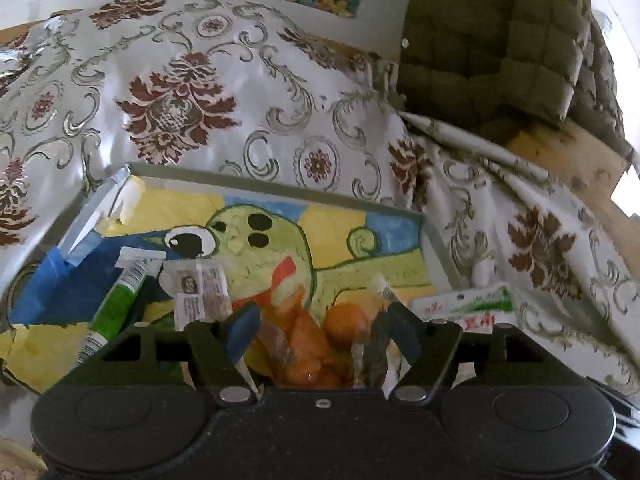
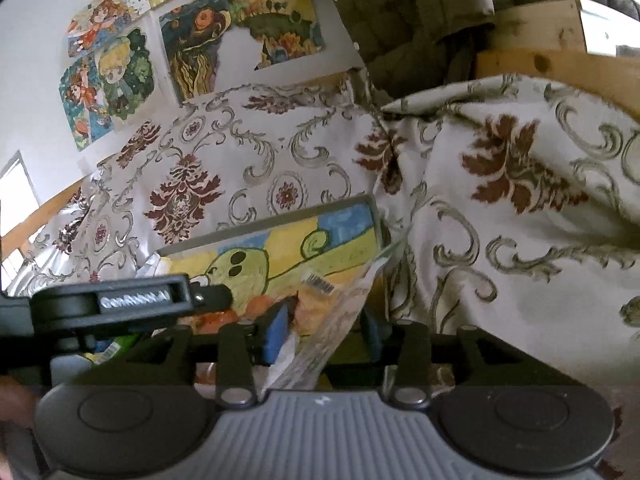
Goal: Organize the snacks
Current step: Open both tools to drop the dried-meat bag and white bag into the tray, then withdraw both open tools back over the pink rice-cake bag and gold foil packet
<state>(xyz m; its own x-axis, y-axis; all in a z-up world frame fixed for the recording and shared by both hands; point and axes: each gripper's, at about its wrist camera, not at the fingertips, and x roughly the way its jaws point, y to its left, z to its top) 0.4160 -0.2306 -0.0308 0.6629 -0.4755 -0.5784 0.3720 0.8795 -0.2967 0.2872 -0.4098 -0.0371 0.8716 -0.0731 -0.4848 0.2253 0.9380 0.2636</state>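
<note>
A shallow box (image 1: 280,184) lined with a green cartoon drawing lies on the patterned cloth. In it lie a green snack tube (image 1: 120,300) and a small clear packet with a printed label (image 1: 200,292). My left gripper (image 1: 320,332) has its jaws around a clear bag of orange snacks (image 1: 312,344), over the box. My right gripper (image 2: 326,328) holds a clear crinkly snack bag with a barcode (image 2: 324,312) between its blue pads, at the box's (image 2: 280,216) right side. The left gripper's black body (image 2: 120,300) shows at left in the right wrist view.
A white and green snack box (image 1: 468,304) lies right of the painted box. The floral cloth (image 1: 200,100) covers the table and bunches up at the right. A green quilted cushion (image 1: 500,40) and wooden boards (image 2: 560,64) stand behind. Drawings (image 2: 112,76) hang on the wall.
</note>
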